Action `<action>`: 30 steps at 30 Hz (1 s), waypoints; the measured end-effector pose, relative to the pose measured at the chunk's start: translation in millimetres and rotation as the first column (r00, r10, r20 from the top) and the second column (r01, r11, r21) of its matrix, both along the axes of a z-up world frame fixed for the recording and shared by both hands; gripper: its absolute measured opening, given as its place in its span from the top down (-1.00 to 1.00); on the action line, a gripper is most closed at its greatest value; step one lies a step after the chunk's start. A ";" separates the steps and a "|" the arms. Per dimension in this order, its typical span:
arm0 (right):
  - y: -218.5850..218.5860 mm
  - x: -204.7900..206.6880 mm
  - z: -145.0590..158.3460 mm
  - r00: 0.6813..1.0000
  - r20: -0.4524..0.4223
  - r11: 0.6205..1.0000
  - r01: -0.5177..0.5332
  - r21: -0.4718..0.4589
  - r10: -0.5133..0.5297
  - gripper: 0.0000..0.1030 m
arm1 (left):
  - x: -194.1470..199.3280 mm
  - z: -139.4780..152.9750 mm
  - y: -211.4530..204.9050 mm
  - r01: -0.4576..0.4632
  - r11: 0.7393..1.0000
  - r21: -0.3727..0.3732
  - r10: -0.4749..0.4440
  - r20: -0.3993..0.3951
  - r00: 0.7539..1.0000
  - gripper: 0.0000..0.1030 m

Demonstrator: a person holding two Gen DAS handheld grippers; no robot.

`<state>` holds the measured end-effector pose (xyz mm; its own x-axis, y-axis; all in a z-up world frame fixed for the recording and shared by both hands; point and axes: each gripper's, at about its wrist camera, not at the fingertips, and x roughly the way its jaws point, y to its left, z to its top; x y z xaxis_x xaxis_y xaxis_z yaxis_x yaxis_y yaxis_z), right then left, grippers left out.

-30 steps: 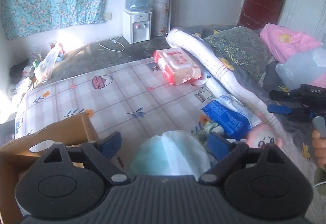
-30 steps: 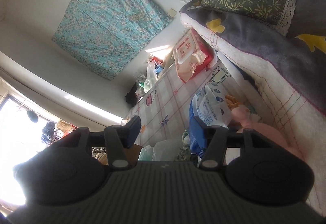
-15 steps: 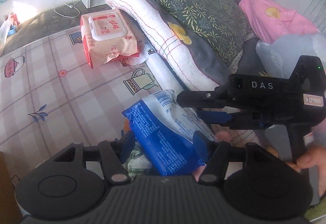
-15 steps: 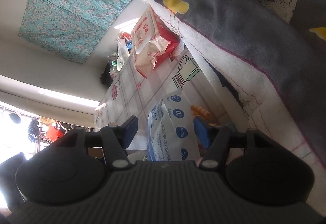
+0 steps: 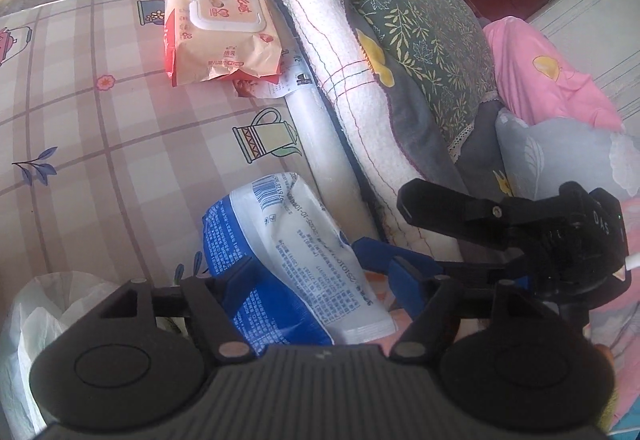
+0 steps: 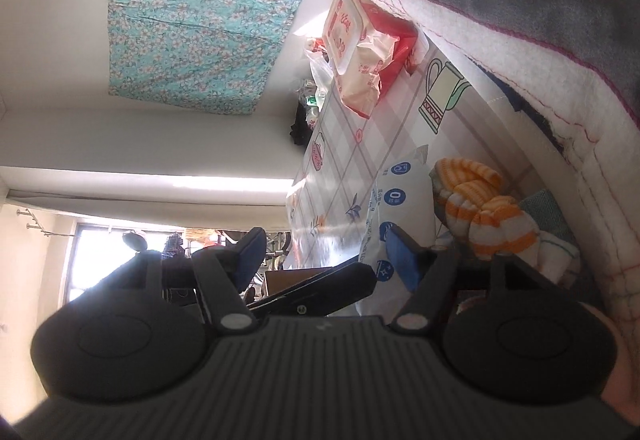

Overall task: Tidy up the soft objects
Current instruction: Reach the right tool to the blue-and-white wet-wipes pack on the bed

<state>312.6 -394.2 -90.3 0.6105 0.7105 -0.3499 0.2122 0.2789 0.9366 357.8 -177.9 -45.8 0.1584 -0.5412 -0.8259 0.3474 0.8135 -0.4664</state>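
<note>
A blue and white soft pack (image 5: 288, 252) lies on the checked cloth (image 5: 100, 144) beside a rolled white blanket (image 5: 332, 52). My left gripper (image 5: 306, 276) straddles the pack; its jaws are opening and the right pad stands slightly off it. From the right, my right gripper (image 5: 384, 224) reaches in next to the pack. In the right wrist view the right gripper (image 6: 324, 240) is opening; one pad sits beside the pack (image 6: 400, 200), and a black finger of the left gripper crosses between its jaws. Orange striped socks (image 6: 480, 208) lie past the pack.
A red and cream wipes pack (image 5: 216, 28) lies farther back on the cloth. A white plastic bag (image 5: 40, 312) sits at the near left. A leafy green pillow (image 5: 420, 40) and pink bedding (image 5: 540, 72) pile up on the right. Something pink (image 5: 384, 344) shows under the blue pack.
My left gripper swung right and down, from over a pale bag and a cardboard box to the blue pack; its jaws narrowed, then widened. The right gripper dropped in close beside the pack.
</note>
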 end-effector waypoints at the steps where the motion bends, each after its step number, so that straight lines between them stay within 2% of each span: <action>1: 2.7 1.9 -1.8 1.000 -0.003 1.000 -0.006 0.009 0.006 -0.30 | -0.4 0.1 -0.3 0.008 1.000 0.000 -0.008 0.000 1.000 -0.52; 6: 12.7 10.5 -12.4 1.000 -0.023 0.999 -0.012 0.036 0.012 -0.34 | -2.7 -2.1 -3.1 0.046 0.998 0.053 -0.047 0.024 0.999 -0.56; 9: 13.3 12.9 -19.2 0.999 -0.029 0.997 -0.015 0.081 0.018 -0.34 | -2.8 -9.8 -7.0 0.081 0.993 0.087 -0.081 0.001 0.997 -0.38; 11: 12.9 15.3 -20.2 0.999 -0.033 0.997 -0.006 0.072 0.009 -0.34 | -3.6 -15.7 -11.5 0.096 0.985 0.142 -0.097 -0.005 0.995 -0.30; 16: -3.1 8.8 -9.3 0.997 0.008 0.997 0.075 0.025 -0.075 -0.34 | -1.3 -19.6 -22.0 0.086 0.963 0.254 -0.096 0.028 0.995 -0.35; 22: -15.6 -7.6 -2.6 0.993 0.027 0.994 0.112 -0.012 -0.112 -0.34 | 3.8 -28.1 -44.8 0.061 0.928 0.369 -0.083 0.044 0.996 -0.44; 26: -17.5 -23.8 -4.4 0.991 0.033 0.991 0.130 -0.018 -0.129 -0.34 | 5.1 -32.5 -51.2 0.021 0.914 0.405 -0.047 0.056 0.997 -0.44; 29: -17.6 -36.5 -4.4 0.989 0.044 0.990 0.138 -0.008 -0.138 -0.34 | 1.3 -24.9 -50.3 0.008 0.917 0.398 -0.050 0.096 0.994 -0.14; 30: -18.0 -42.1 -3.9 0.989 0.049 0.990 0.142 -0.008 -0.141 -0.34 | -1.3 -20.9 -49.7 0.012 0.918 0.397 -0.061 0.110 0.992 0.06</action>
<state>270.6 -412.2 -94.2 0.7209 0.6120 -0.3252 0.2054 0.2596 0.9436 356.5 -227.6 -66.6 0.2535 -0.1818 -0.9501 0.4129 0.9086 -0.0637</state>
